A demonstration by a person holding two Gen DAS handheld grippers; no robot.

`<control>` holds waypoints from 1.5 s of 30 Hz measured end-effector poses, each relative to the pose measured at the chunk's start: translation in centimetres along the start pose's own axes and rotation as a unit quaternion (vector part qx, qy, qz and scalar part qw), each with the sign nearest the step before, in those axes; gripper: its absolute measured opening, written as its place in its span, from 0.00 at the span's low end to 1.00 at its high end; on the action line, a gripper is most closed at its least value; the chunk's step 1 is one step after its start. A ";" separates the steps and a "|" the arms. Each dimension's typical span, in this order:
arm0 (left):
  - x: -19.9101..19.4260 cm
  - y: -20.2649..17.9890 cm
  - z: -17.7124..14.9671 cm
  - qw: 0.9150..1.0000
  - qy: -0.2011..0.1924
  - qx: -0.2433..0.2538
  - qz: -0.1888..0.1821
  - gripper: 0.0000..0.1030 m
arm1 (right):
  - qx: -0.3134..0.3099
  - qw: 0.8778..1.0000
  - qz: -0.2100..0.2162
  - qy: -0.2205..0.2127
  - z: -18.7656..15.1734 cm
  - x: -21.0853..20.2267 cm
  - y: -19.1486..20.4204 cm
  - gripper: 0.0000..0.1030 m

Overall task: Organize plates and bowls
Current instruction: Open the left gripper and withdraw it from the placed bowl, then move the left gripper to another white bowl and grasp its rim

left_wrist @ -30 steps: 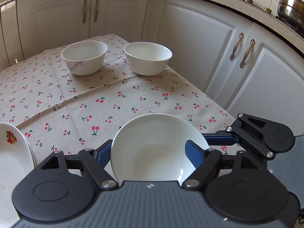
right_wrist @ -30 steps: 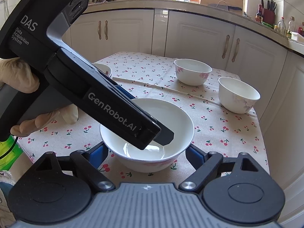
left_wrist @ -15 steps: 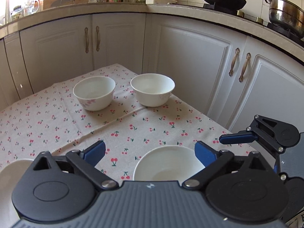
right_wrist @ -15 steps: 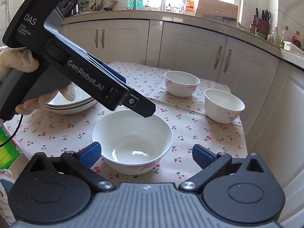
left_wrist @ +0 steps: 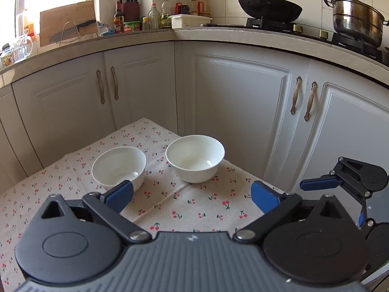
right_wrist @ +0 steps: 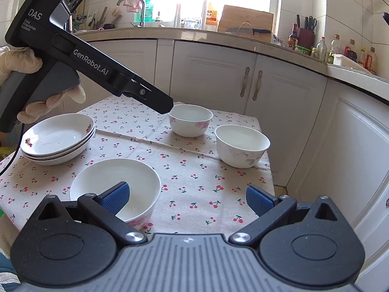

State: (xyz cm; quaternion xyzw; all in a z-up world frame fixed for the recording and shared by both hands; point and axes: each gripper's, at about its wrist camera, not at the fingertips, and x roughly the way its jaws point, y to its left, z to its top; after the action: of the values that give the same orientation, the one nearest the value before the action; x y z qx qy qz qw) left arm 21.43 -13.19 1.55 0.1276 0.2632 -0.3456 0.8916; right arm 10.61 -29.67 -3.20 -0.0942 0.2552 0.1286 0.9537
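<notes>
- Your left claw (left_wrist: 192, 197) has just been opening; it is wide now, with nothing in it.
- Your right claw (right_wrist: 187, 198) is wide open too.
- Your gloved left hand (right_wrist: 26, 82) grips its handle.

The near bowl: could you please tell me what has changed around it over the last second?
Both grippers, left and right, let go of the near bowl; their jaws have just been opening, and both drew back. The bowl stands on the tablecloth. Two far bowls and plate stack stayed.
</notes>
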 end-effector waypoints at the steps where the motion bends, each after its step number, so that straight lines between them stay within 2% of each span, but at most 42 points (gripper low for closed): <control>1: 0.3 -0.1 0.2 1.000 -0.004 0.009 0.002 0.99 | 0.001 1.000 -0.004 -0.001 0.0 0.1 -0.3 1.00; 4: 1.2 -0.4 0.6 0.999 -0.018 0.038 -0.003 0.99 | 0.005 1.000 -0.009 -0.005 0.1 0.5 -1.3 1.00; 10: 4.3 -0.3 1.7 0.999 0.017 0.034 -0.008 0.99 | 0.009 1.000 -0.015 -0.004 0.3 1.9 -3.2 1.00; 14: 6.5 -0.1 2.4 0.999 0.028 0.041 0.004 0.99 | 0.015 1.000 -0.017 0.006 0.3 3.3 -4.4 1.00; 19: 9.1 0.3 3.2 0.998 0.030 0.049 -0.011 0.99 | 0.016 1.000 -0.020 0.013 0.3 5.1 -5.9 1.00; 26: 12.5 0.6 4.1 0.998 0.042 0.040 -0.018 0.99 | 0.000 0.999 -0.026 0.025 0.8 7.3 -7.4 1.00; 32: 15.3 0.9 4.5 0.996 0.069 0.035 -0.035 0.99 | -0.012 0.999 -0.031 0.043 1.0 9.6 -8.2 1.00; 37: 17.5 1.8 4.7 0.994 0.093 0.025 -0.041 0.99 | -0.009 0.999 -0.012 0.040 1.3 10.9 -9.0 1.00; 45: 19.9 2.4 4.9 0.992 0.113 0.004 -0.060 0.98 | -0.002 0.999 -0.015 0.032 2.0 13.5 -10.4 1.00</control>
State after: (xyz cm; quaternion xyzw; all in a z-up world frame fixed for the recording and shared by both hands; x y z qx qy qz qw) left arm 37.36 -24.34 -5.42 0.1536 0.3682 -0.3828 0.8332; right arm 25.88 -36.42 -7.17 -0.1043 0.2839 0.1115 0.9466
